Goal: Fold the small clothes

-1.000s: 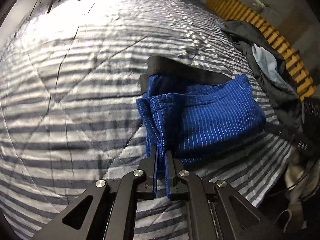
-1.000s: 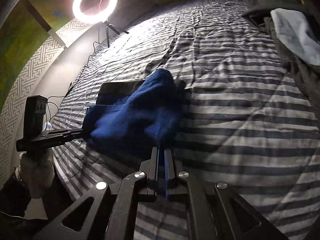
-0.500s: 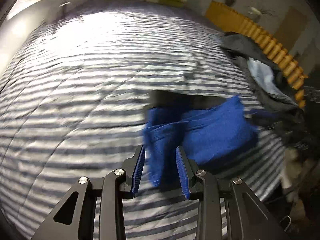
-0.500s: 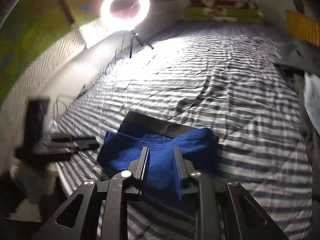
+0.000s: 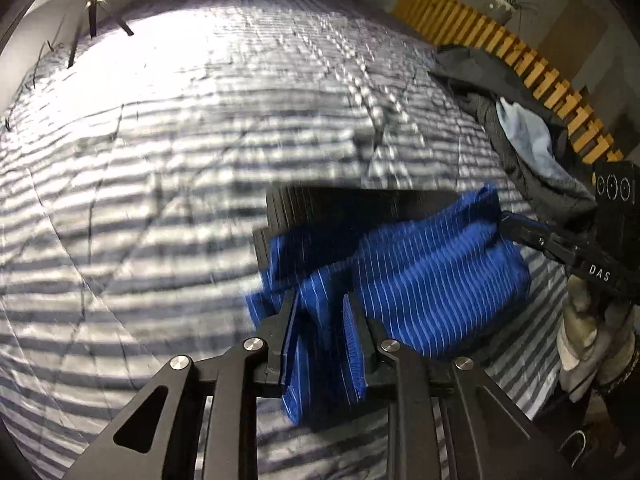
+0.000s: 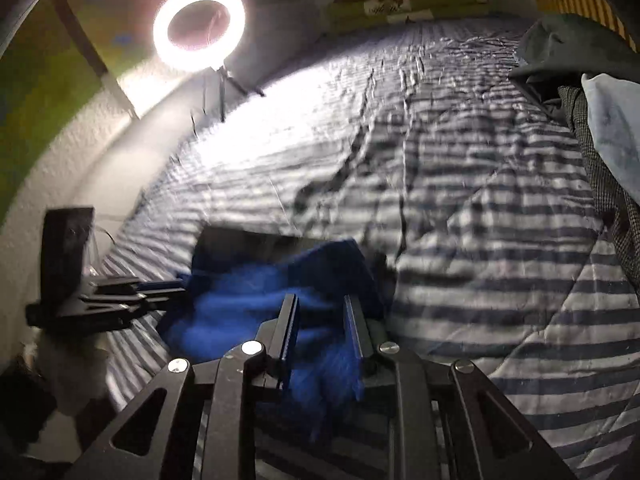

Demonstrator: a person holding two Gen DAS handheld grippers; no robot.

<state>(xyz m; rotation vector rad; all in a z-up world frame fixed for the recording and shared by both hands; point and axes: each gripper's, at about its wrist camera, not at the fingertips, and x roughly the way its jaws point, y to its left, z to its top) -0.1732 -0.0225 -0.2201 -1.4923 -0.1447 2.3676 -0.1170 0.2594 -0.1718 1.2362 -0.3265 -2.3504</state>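
Note:
Blue pinstriped shorts (image 5: 432, 276) with a black waistband (image 5: 340, 204) lie folded over on the striped bedspread (image 5: 160, 160). My left gripper (image 5: 322, 308) is at their near left edge; its jaws are closing with a fold of blue cloth between them, and the pads stand apart. In the right wrist view the shorts (image 6: 240, 312) are blurred, and my right gripper (image 6: 320, 312) stands slightly open over their near right part with cloth in the gap. Each gripper also shows in the other's view: the right gripper (image 5: 512, 224) at the shorts' right corner, the left gripper (image 6: 176, 288) at their left edge.
A heap of grey and pale blue clothes (image 5: 528, 148) lies along the bed's right side beside a wooden slatted rail (image 5: 500, 48). A lit ring light (image 6: 199, 26) on a tripod stands at the far left by the wall. A gloved hand (image 5: 588, 340) holds the right gripper.
Both grippers were shut on the near edge of the shorts a second ago; both have opened and drawn back a little. The shorts have settled onto the bed.

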